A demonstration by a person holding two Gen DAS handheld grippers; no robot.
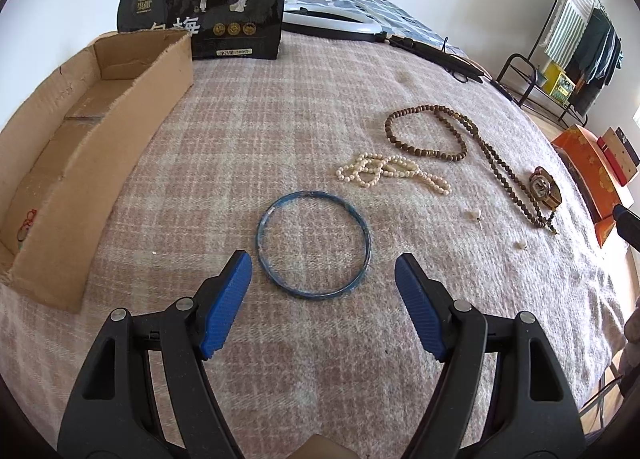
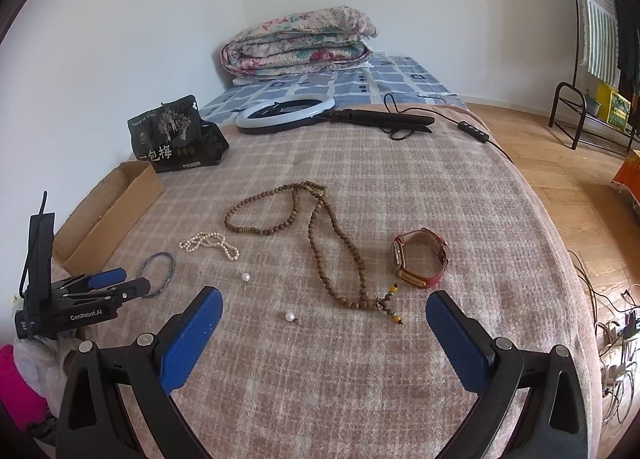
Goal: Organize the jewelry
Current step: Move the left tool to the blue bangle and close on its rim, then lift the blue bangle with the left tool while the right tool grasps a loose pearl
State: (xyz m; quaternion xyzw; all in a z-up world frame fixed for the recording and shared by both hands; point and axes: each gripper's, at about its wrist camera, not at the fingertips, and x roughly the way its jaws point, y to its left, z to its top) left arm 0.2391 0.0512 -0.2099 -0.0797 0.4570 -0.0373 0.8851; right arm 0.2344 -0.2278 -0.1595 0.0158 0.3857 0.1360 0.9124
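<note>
Only the left wrist view looks into the cardboard box (image 1: 72, 147) at far left. The left claw (image 1: 323, 263) hangs released over the blue bangle (image 1: 314, 245) on the bed (image 1: 280, 119). The right claw (image 2: 324, 301), also released, faces the wooden beads (image 2: 320, 243), watch (image 2: 420, 259) and two loose pearls (image 2: 289, 316).

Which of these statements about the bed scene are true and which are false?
1. The left tool is open, holding nothing. True.
2. The blue bangle lies inside the cardboard box. False: it lies on the blanket, beside the box.
3. The watch is next to the wooden bead necklace. True.
4. The right tool grips a pearl earring. False: it is open, the earring lies free.
</note>
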